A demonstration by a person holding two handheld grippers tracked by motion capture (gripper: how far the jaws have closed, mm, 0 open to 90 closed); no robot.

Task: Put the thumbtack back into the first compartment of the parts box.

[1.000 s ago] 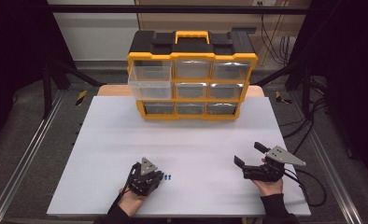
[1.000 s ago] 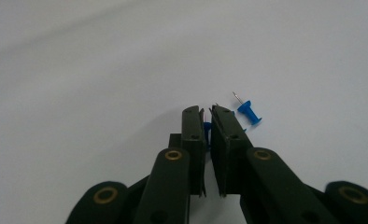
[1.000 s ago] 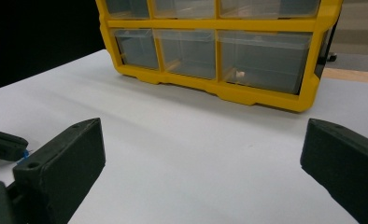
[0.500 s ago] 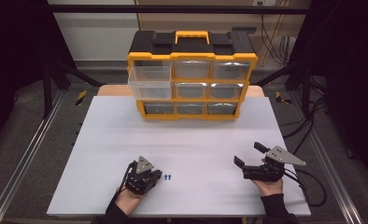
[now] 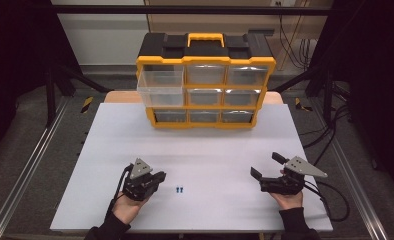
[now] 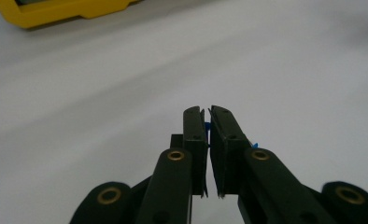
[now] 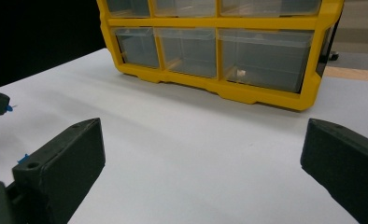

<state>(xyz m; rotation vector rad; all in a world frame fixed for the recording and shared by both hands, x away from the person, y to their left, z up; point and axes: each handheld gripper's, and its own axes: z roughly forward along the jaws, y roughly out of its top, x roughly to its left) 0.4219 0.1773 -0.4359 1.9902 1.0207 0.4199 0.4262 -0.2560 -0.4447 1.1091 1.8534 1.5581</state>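
Observation:
My left gripper (image 5: pixel 159 177) hovers at the table's front left, shut on a tiny blue piece (image 6: pixel 207 126) that peeks out between its pads. That same blue tip (image 7: pixel 9 108) shows at the left edge of the right gripper view. Two more small blue pieces (image 5: pixel 179 189) lie on the white table (image 5: pixel 210 150) just right of the left gripper. My right gripper (image 5: pixel 266 165) rests at the front right, jaws wide open with nothing between them. A yellow and black drawer organizer (image 5: pixel 205 82) stands at the back, its middle left clear drawer (image 5: pixel 160 95) pulled out.
The organizer's other clear drawers (image 7: pixel 261 56) are pushed in; one bottom drawer holds a small pale item (image 7: pixel 241 73). Cables trail off the table's right side (image 5: pixel 330 200). Metal rails (image 5: pixel 30 165) run along both table edges.
My left gripper has lifted and drawn back to the left from the blue pieces on the table, staying shut. The right gripper has not moved.

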